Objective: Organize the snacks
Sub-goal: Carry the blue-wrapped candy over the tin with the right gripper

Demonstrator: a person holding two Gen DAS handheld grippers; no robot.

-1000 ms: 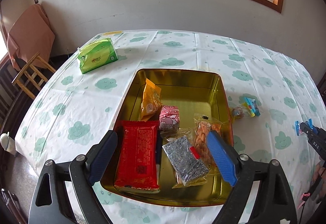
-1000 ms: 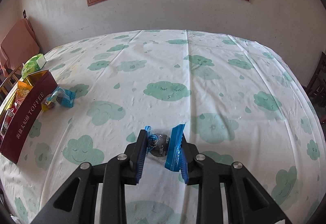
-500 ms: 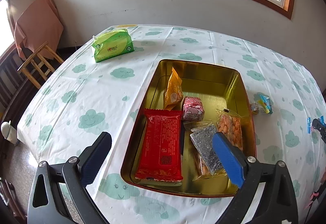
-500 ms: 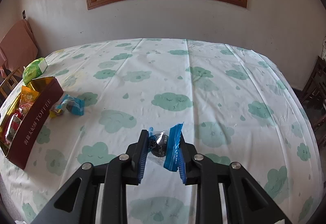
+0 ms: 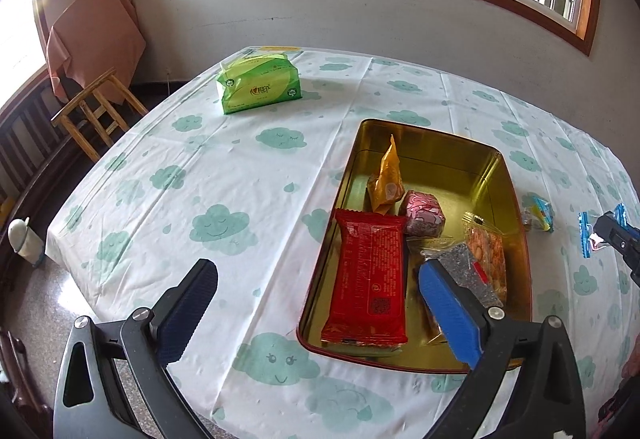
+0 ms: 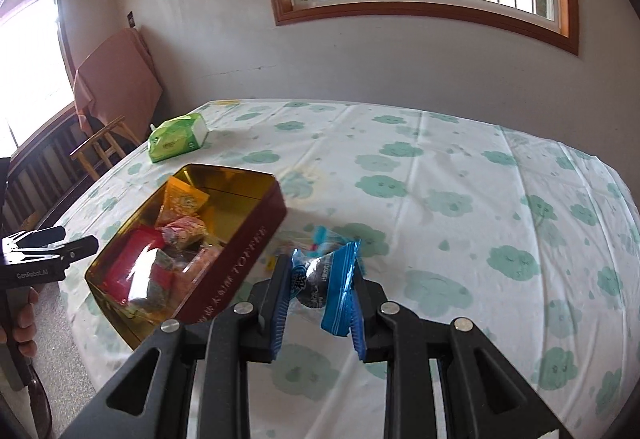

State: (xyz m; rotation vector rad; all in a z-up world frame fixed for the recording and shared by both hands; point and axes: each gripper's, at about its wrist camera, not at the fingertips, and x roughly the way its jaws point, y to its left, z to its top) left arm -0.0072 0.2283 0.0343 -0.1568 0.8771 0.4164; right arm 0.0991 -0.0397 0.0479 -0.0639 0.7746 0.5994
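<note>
On the table (image 5: 240,167) with the cloud-print cloth, a gold-lined tin (image 5: 496,175) sits open, holding a red packet (image 5: 368,279), an orange pouch (image 5: 388,179), a pink wrapped cube (image 5: 425,213), a clear bag of nuts (image 5: 486,251) and a grey speckled bar (image 5: 466,267). A green tissue pack (image 5: 258,83) lies well apart, near the far edge. The left gripper (image 5: 316,309) hovers with jaws spread wide, holding nothing. The right gripper (image 6: 318,293) is clamped on a blue-wrapped candy (image 6: 320,275), raised just beside the tin's right wall. One small wrapped candy (image 5: 540,215) lies on the cloth beside the tin
</note>
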